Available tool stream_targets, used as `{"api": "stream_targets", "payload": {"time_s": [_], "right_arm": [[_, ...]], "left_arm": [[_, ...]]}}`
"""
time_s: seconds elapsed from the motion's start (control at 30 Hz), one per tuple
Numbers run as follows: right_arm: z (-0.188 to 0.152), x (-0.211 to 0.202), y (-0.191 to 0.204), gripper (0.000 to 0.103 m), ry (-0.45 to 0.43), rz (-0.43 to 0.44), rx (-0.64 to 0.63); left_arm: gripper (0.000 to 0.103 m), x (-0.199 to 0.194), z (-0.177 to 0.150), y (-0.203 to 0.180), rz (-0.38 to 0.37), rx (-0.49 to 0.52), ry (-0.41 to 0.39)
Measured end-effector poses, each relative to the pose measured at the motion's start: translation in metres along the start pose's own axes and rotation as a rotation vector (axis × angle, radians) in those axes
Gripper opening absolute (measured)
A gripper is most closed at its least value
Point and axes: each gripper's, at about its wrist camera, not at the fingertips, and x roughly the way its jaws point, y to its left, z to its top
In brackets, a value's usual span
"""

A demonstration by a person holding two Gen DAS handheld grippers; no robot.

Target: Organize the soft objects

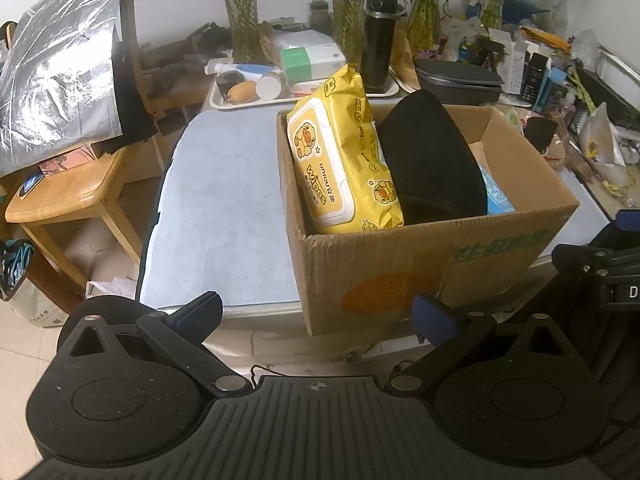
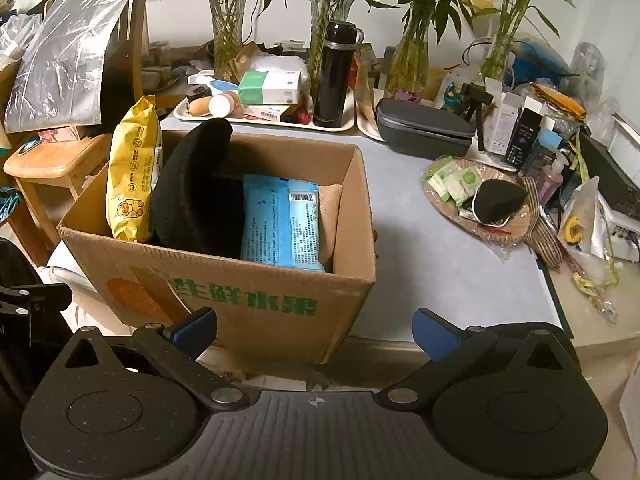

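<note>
Brown cardboard box (image 2: 256, 296) with green print; yellow wipes pack (image 1: 340, 160) with duck pattern; black cushion (image 1: 432, 160); light-blue pack (image 2: 280, 220).

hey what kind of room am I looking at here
Probably a lived-in home or dorm room: a cluttered table holds a cardboard box of soft packs, bamboo stalks in glass vases, and a black thermos on a tray.

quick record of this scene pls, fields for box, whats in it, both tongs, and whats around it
container: open cardboard box standing on the table
contents: yellow wipes pack upright at one end, black soft item next to it, blue pack further along
left tongs: open, empty, short of the box
right tongs: open, empty, short of the box
behind box: black flask on a tray
beside box: woven basket of small items
</note>
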Motion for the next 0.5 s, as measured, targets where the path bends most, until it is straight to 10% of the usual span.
{"api": "stream_targets", "payload": {"time_s": [0.5], "right_arm": [[-0.0014,0.0017,-0.0001,0.103,0.004,-0.002,0.000]], "left_arm": [[0.103,0.0026,-0.0007,0.0009,-0.007,-0.009,0.001]]}}
